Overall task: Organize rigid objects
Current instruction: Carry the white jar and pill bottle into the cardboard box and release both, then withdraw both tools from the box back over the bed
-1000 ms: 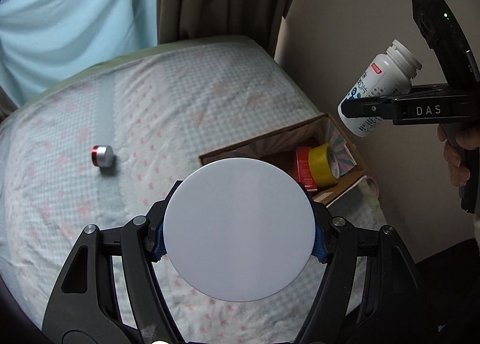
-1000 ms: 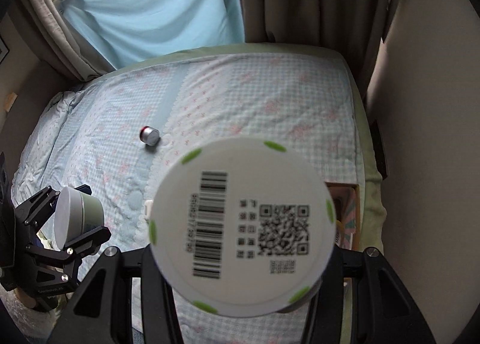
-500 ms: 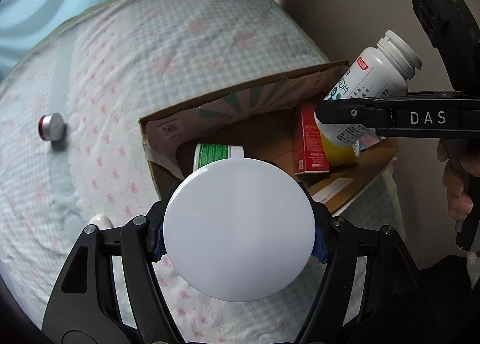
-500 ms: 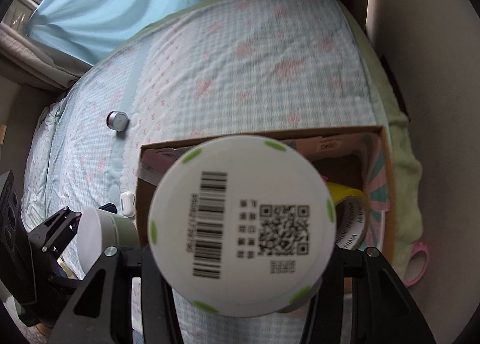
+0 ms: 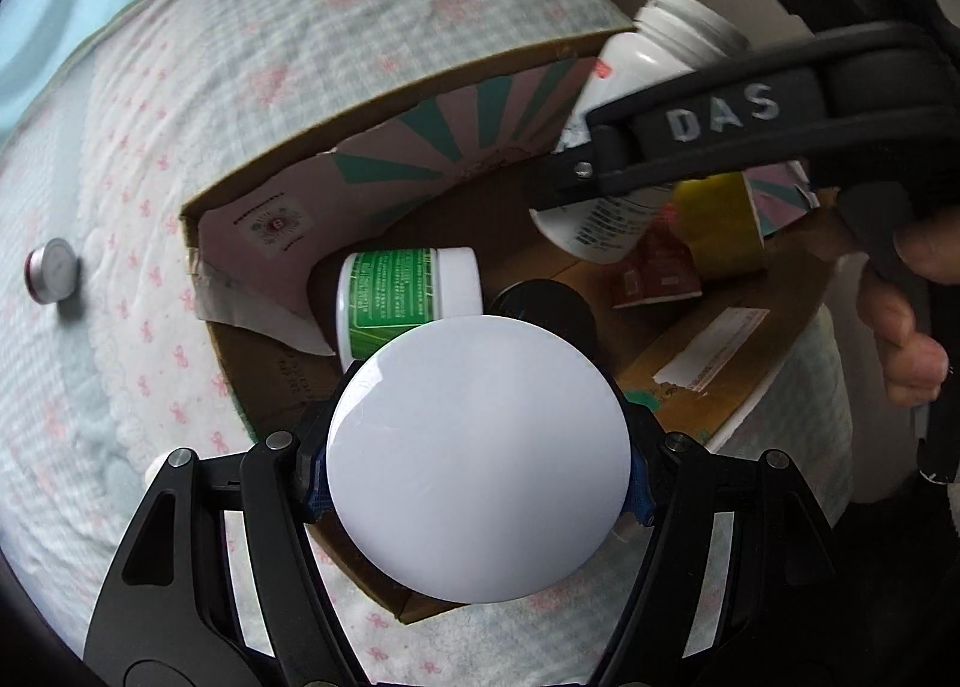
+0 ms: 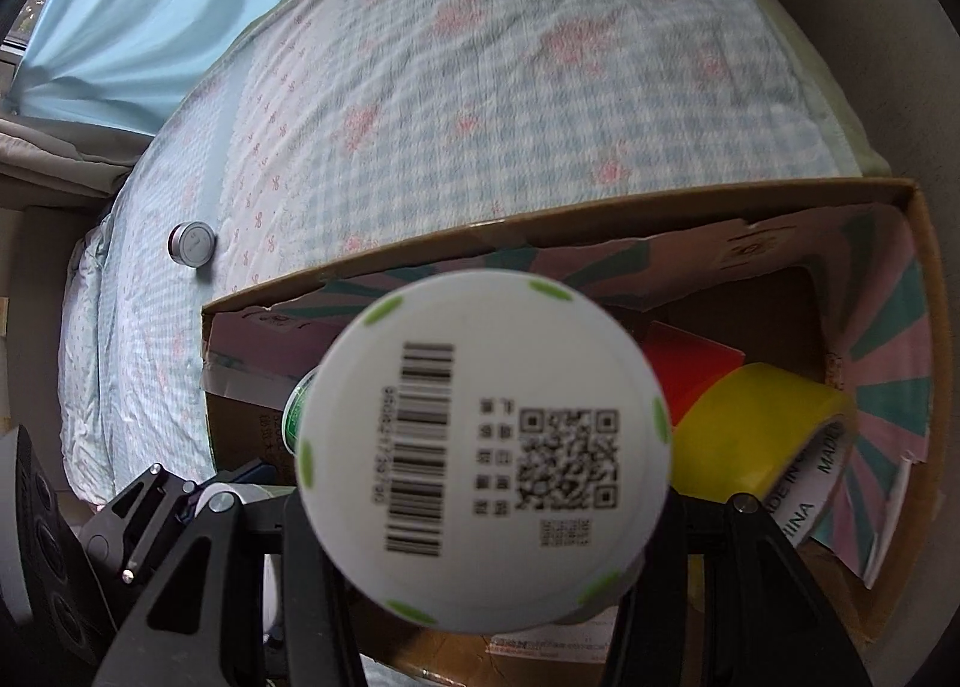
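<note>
My left gripper (image 5: 477, 498) is shut on a round white-faced jar (image 5: 480, 456), held over the near rim of an open cardboard box (image 5: 384, 105). My right gripper (image 6: 483, 513) is shut on a white pill bottle (image 6: 483, 462), whose barcoded base faces the camera. In the left wrist view the white pill bottle (image 5: 630, 117) hangs tilted over the box's right half. The cardboard box (image 6: 600, 207) holds a green-labelled white jar (image 5: 408, 297), a black lid (image 5: 543, 303), a red packet (image 5: 654, 267) and a yellow tape roll (image 6: 762, 429).
A small red and silver cylinder (image 5: 51, 270) lies on the checked bedspread (image 5: 180, 87) left of the box; it also shows in the right wrist view (image 6: 192, 244). A small white object (image 5: 155, 468) peeks out by my left fingers. A wall and curtains stand behind the bed.
Both grippers have moved forward and down towards the box with their loads. The box now fills both views and the bottle hangs over its inside.
</note>
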Motion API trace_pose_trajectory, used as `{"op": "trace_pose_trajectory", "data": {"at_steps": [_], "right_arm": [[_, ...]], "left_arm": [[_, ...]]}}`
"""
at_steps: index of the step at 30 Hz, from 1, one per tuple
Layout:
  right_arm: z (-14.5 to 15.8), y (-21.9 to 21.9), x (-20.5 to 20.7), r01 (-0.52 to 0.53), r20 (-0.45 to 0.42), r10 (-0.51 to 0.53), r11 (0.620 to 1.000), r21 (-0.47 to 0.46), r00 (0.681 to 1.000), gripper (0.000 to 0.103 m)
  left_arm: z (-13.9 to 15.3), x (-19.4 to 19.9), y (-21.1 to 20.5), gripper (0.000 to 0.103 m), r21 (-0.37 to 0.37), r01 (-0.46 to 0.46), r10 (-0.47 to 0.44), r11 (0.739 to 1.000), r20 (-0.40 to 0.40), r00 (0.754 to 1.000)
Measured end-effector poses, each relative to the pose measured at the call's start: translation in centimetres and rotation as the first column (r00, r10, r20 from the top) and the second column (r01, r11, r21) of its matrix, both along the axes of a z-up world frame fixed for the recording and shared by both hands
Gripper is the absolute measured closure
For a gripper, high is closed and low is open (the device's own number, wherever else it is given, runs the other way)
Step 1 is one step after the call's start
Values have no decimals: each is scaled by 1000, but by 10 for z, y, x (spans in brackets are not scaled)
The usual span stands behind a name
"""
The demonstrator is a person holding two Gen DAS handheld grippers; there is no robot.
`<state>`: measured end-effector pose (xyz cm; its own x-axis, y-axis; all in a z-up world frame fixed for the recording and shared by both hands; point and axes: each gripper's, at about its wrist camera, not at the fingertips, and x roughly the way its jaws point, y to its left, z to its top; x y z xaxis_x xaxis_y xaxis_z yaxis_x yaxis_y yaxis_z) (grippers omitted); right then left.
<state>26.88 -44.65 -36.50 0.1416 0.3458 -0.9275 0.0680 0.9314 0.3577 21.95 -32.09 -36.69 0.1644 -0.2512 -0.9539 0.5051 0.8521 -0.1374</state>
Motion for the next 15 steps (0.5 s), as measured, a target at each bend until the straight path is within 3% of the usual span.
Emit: {"op": "trace_pose_trajectory", "data": {"at_steps": [2, 3, 4, 5, 6, 15], "right_arm": [[-1, 3, 3, 5, -24, -6, 1000, -25, 1000, 57], [-3, 2, 5, 9, -50, -11, 999, -40, 999, 51], [-2, 2, 5, 12, -67, -14, 999, -33, 998, 26], [-1, 2, 5, 11, -77, -13, 1000, -18, 997, 5], [3, 0, 4, 17, -76, -17, 1000, 6, 997, 0], [19, -23, -16, 100, -49, -98, 994, 45, 994, 0]], "left_arm": [[2, -4, -1, 33, 2, 16, -16, 1000, 11, 1000], [5, -6, -2, 14, 6, 26, -26, 1000, 28, 999], [10, -10, -2, 0, 9, 37, -37, 999, 47, 998], [15, -13, -1, 0, 5, 43, -43, 999, 73, 996], [17, -16, 0, 0, 10, 47, -48, 999, 78, 996], [15, -24, 15, 0, 17, -3, 2, 1000, 55, 998]]}}
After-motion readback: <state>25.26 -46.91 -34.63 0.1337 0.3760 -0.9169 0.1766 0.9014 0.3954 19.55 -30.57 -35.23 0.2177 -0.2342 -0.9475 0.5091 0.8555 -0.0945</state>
